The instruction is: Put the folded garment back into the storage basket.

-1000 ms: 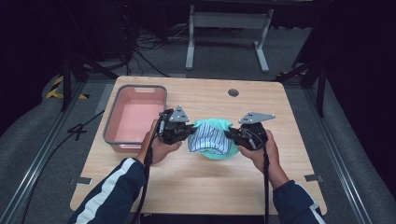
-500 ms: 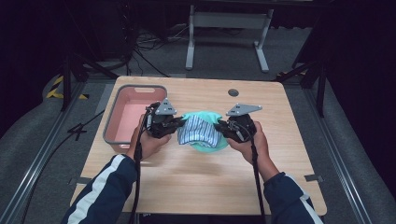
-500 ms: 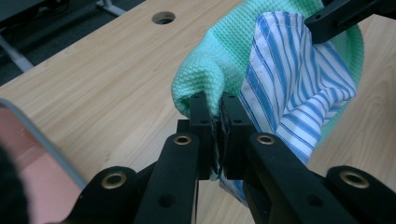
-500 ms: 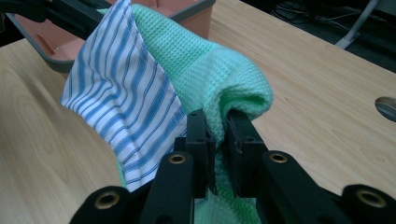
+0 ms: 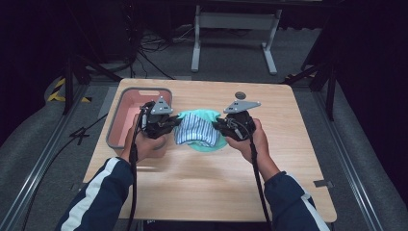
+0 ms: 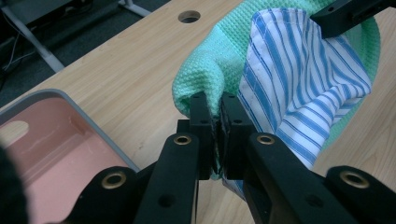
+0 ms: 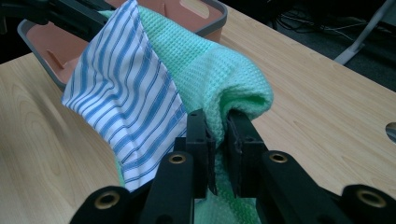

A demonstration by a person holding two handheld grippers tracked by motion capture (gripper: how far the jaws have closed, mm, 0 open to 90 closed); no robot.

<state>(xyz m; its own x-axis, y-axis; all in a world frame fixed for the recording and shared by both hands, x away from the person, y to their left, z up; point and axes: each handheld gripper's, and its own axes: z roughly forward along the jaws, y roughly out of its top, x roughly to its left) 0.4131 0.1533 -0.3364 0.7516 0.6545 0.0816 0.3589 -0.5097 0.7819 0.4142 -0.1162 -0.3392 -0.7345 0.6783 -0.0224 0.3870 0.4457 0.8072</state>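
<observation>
Cloths: a mint-green waffle-weave cloth [image 5: 206, 120] with a blue-and-white striped cotton cloth [image 5: 195, 132] against it, held between both tongs above the middle of the pale wooden worktop [image 5: 288, 159].
Left tongs [image 6: 216, 122]: pinching the green cloth's edge.
Right tongs [image 7: 218, 135]: pinching its opposite edge.
Bin: grey-rimmed pink plastic tub [image 5: 126, 115], just beside the left hand [image 5: 144, 144].
</observation>
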